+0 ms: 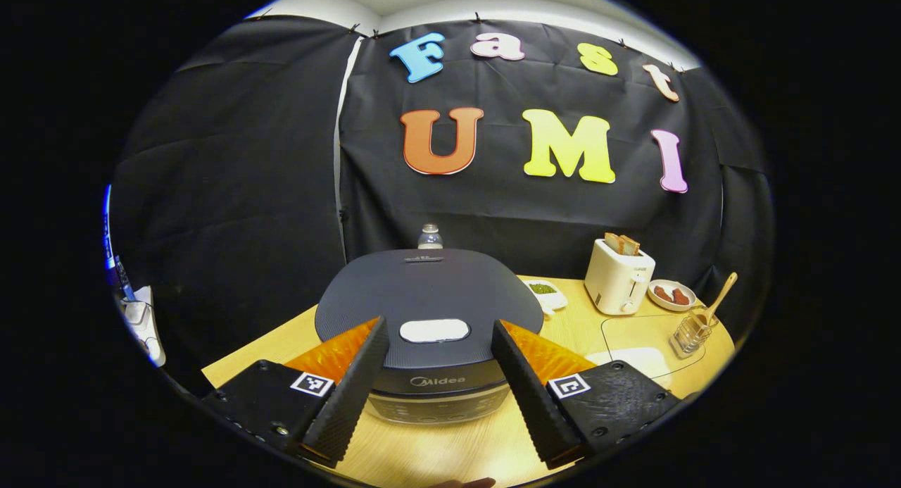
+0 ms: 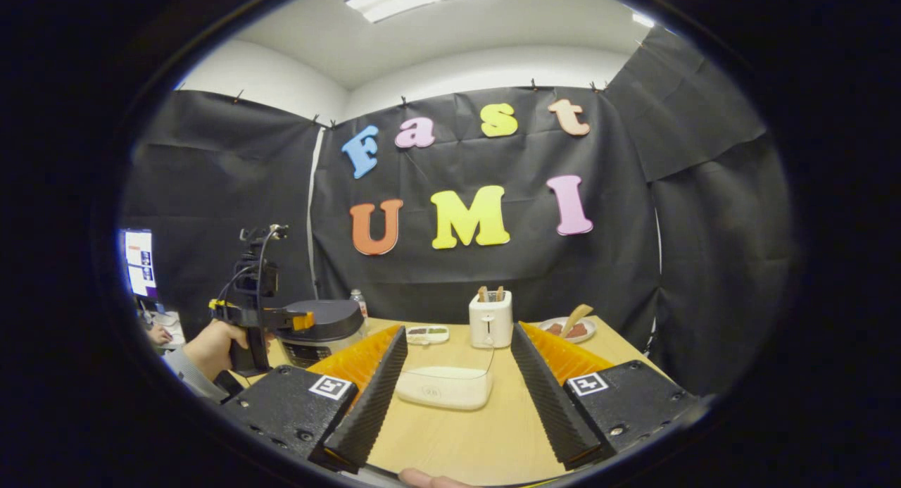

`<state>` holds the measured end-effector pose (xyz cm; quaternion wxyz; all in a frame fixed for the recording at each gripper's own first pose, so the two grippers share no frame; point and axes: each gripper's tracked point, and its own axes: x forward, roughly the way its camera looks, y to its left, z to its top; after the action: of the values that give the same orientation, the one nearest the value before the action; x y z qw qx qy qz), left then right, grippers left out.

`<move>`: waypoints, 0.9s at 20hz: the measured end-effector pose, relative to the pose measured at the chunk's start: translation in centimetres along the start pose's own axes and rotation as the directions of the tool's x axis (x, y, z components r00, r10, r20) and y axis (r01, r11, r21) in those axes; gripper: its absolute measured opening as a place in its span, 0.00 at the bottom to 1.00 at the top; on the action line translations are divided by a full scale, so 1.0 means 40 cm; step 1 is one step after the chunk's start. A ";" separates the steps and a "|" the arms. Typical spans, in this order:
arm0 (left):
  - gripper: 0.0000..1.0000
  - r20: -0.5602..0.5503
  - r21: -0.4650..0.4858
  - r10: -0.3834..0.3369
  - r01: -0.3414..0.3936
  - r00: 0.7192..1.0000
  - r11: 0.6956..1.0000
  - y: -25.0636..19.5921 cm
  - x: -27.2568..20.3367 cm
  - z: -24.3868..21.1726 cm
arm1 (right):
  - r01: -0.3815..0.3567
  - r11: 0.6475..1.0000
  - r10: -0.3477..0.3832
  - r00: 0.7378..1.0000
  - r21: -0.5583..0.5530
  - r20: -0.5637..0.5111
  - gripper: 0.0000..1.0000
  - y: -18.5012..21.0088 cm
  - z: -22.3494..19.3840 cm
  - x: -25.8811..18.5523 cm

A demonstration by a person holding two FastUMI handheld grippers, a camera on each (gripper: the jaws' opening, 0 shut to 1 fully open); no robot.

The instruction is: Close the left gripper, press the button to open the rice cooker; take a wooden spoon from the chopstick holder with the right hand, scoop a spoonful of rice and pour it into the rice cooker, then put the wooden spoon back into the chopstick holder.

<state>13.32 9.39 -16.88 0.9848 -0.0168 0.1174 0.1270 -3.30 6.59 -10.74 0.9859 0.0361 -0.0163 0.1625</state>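
Left hand-held gripper (image 1: 436, 375) is hovering wide open, empty, over the cooker (image 1: 429, 312); its stiff button (image 1: 434, 330) needs closed fingertips pressing squarely.

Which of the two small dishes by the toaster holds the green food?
The white dish left of the toaster, beside the rice cooker. The round plate on the toaster's right holds reddish-brown pieces instead.

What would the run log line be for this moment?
step: before button press | left gripper: open, fingers flank rice cooker button | lid: shut | right gripper: open | wooden spoon: in chopstick holder
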 end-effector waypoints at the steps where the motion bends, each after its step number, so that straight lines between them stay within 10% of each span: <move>1: 0.96 0.003 0.013 0.002 -0.002 1.000 1.000 0.000 0.002 -0.002 | -0.002 1.000 0.002 1.000 -0.004 -0.004 0.96 0.004 0.000 0.002; 18: 0.95 0.094 0.036 -0.099 0.096 0.991 0.995 -0.114 -0.250 0.174 | 0.076 0.996 -0.075 0.996 -0.038 0.037 0.96 -0.008 0.098 -0.029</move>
<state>6.67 2.97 -7.73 0.9944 -0.0010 0.0712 0.0775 -4.38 5.62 -6.92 0.9914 0.0202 -0.0358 0.1240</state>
